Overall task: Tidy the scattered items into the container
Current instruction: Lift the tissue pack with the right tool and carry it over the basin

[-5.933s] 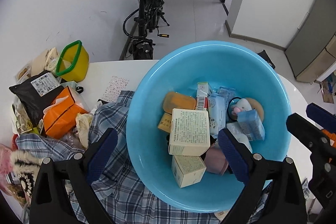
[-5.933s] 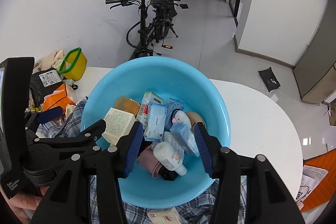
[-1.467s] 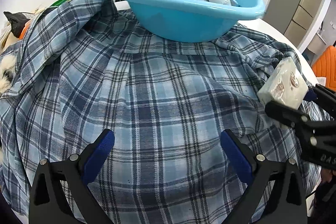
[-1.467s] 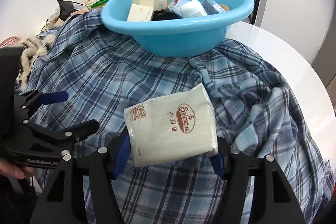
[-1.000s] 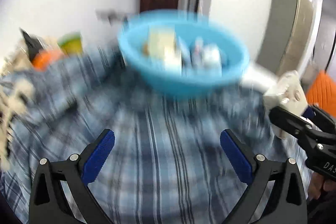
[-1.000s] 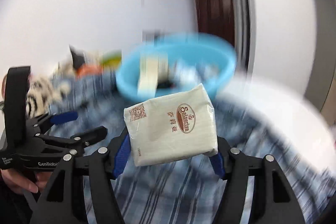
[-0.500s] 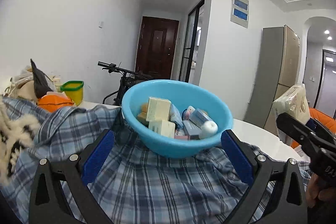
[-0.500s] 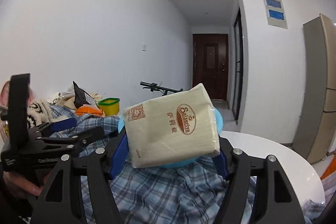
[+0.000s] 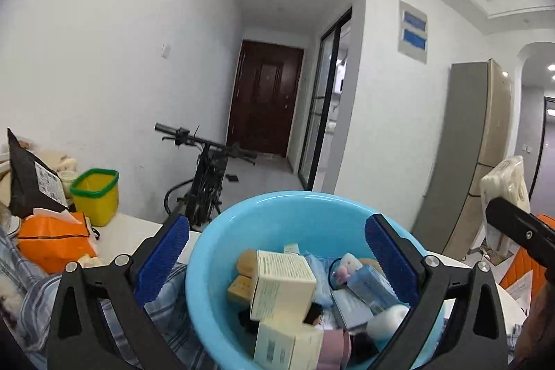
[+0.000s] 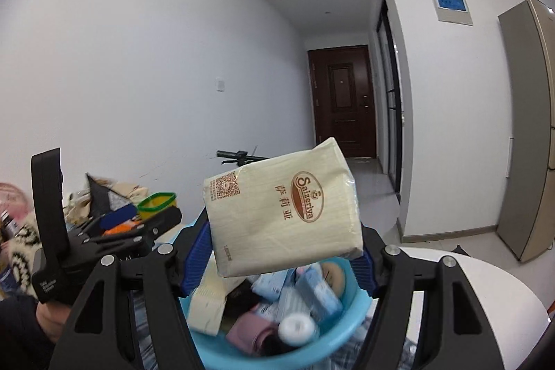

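Blue pads: your right gripper (image 10: 282,252) has its blue pads pressed on both ends of the tissue pack (image 10: 282,210), jaws about half spread.
Tissue pack: cream wrapper with a brown oval logo and a printed code square, tilted, its right end higher; it hangs over the near part of the basin (image 10: 277,347). From the left camera the pack (image 9: 504,196) shows at the far right, above the black frame of your right gripper.
Left gripper: your left gripper (image 9: 277,260) stands wide open with nothing between its pads; the basin's rim (image 9: 277,196) lies between the two fingers in that view, and you cannot tell whether either finger touches it.
Basin: light blue plastic, already holding cream boxes (image 9: 282,283), blue packets, a white bottle (image 9: 385,321) and a pink item (image 9: 334,347).
Under the basin: a blue plaid shirt (image 9: 166,311) on a white table (image 10: 485,286).
Left clutter: an orange pouch (image 9: 52,241), a black bag (image 9: 29,182) and a yellow tub (image 9: 95,196) with a green rim.
Far: a bicycle (image 9: 206,179) by the wall, a dark door (image 9: 265,97) at the end of the hall.
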Available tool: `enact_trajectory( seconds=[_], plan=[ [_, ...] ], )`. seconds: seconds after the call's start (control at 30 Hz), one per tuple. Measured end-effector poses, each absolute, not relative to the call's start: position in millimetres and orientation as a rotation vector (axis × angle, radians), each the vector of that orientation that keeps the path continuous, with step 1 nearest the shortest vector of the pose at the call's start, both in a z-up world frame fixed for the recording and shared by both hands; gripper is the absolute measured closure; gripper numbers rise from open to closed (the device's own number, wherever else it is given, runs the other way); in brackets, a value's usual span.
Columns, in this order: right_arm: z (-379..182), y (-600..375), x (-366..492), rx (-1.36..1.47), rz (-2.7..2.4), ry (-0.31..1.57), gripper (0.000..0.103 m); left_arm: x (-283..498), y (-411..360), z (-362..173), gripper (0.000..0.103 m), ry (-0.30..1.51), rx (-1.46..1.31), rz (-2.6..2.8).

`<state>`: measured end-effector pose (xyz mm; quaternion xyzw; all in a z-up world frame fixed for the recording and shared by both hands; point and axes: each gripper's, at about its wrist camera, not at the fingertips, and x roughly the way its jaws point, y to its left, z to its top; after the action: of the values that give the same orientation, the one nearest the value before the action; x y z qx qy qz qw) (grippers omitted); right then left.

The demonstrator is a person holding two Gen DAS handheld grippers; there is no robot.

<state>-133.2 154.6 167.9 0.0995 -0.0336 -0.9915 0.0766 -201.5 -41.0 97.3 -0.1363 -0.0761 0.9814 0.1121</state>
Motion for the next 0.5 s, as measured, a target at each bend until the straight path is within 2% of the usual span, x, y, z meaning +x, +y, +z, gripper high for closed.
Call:
enact_trajectory(
  seconds=[0.17,0.3,0.4,0.5],
  plan=[
    [164.3,147.6,-153.4,0.329,-2.963,-0.058,0.035,-227.0,-32.4,103.3,0.000,-0.187,-0.467,2.886],
    [161.5,154.2,-179.4,0.476,-2.921,-0.100,0.035,-249.8,-19.2,106.1,0.000,-0.071,-0.629,2.867],
    [160.2,158.7,-206.7,0.715,-2.872,-0.171,0.035,-276.3,-11.0,99.3,0.000,-0.007,-0.932,2.770],
    [150.0,162.4,-246.4,1.130,-2.744,-0.242,0.035,-299.3,-3.0,85.7,0.000,0.048,-1.216,2.673]
  ],
)
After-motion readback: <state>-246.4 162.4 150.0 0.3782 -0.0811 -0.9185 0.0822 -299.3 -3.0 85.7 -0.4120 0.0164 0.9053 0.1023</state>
